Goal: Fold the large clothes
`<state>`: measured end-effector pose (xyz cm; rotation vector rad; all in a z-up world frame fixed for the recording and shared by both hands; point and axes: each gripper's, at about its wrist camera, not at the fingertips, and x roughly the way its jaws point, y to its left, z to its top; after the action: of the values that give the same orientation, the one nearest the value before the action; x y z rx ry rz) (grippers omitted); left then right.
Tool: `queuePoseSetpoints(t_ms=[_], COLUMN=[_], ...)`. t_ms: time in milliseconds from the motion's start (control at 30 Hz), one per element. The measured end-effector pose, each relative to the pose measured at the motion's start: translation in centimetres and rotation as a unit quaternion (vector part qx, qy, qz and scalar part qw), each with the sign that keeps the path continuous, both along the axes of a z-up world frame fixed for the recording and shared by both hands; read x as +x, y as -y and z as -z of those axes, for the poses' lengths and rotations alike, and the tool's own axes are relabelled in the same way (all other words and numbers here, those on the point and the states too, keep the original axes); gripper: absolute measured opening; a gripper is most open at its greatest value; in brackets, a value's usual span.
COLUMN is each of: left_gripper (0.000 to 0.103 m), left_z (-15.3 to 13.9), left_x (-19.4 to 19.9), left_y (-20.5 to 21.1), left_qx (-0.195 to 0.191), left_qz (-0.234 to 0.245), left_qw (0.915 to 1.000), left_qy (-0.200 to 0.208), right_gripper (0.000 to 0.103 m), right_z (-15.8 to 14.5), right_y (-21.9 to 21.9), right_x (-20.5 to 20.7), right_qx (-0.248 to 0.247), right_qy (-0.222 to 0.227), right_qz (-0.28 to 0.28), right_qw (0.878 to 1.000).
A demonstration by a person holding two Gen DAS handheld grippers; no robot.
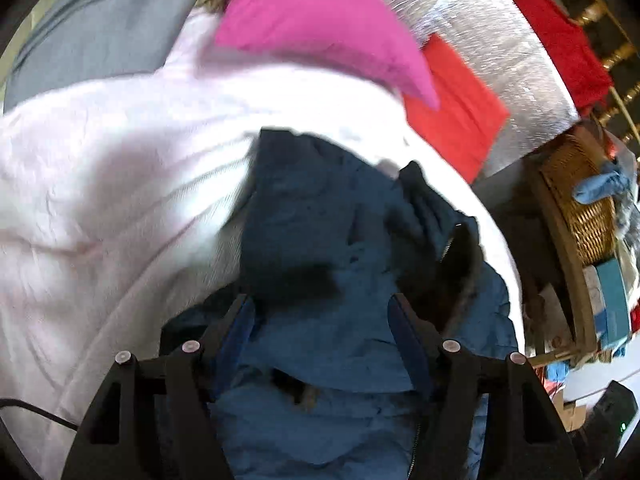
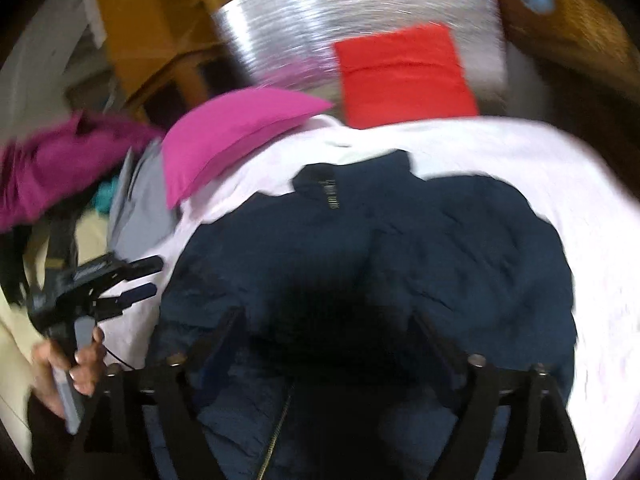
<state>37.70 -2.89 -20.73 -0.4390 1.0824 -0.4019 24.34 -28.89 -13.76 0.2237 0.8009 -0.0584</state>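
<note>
A dark navy zip jacket (image 2: 400,248) lies spread on a pale pink sheet (image 2: 560,168), collar toward the far side. It also shows in the left wrist view (image 1: 328,240), rumpled, with its zipper edge at the right. My left gripper (image 1: 322,312) is open just above the jacket, holding nothing; it also shows in the right wrist view (image 2: 140,282) at the jacket's left edge. My right gripper (image 2: 328,324) is open over the jacket's near part, empty. Both views are motion-blurred.
A magenta folded cloth (image 1: 320,28) and a red folded cloth (image 1: 456,112) lie beyond the jacket, by a silvery mat (image 1: 500,40). A grey garment (image 1: 92,28) lies far left. A wicker basket (image 1: 576,200) stands right. Wooden furniture (image 2: 160,32) is behind.
</note>
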Motion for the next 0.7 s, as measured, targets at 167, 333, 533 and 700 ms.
queuePoseSetpoints(t_ms=[167,333,533,700], left_gripper=[0.059,0.051,0.051,0.051], left_z=[0.2,0.8,1.9,1.9], left_x=[-1.0,-0.9,-0.1,-0.1], left_y=[1.0,0.8,2.4,2.7], left_qx=[0.05,0.062,0.086,0.096], left_qz=[0.011,0.01,0.014,0.011], left_qw=[0.9987,0.998,0.9962,0.9953], left_qy=[0.008,0.0,0.001,0.001], right_gripper=[0.089,0.065,0.065,0.066], right_z=[2.3,2.9,2.3,5.1], right_y=[-4.3,-2.7,6.6,12.4], right_x=[4.1,5.4,1.9,-2.7], right_qx=[-0.128,-0.134,0.073,0.225], right_qy=[-0.051,-0.062,-0.016,-0.011], right_qz=[-0.047,0.003,0.156,0.208], right_qw=[0.989,0.989,0.985,0.952])
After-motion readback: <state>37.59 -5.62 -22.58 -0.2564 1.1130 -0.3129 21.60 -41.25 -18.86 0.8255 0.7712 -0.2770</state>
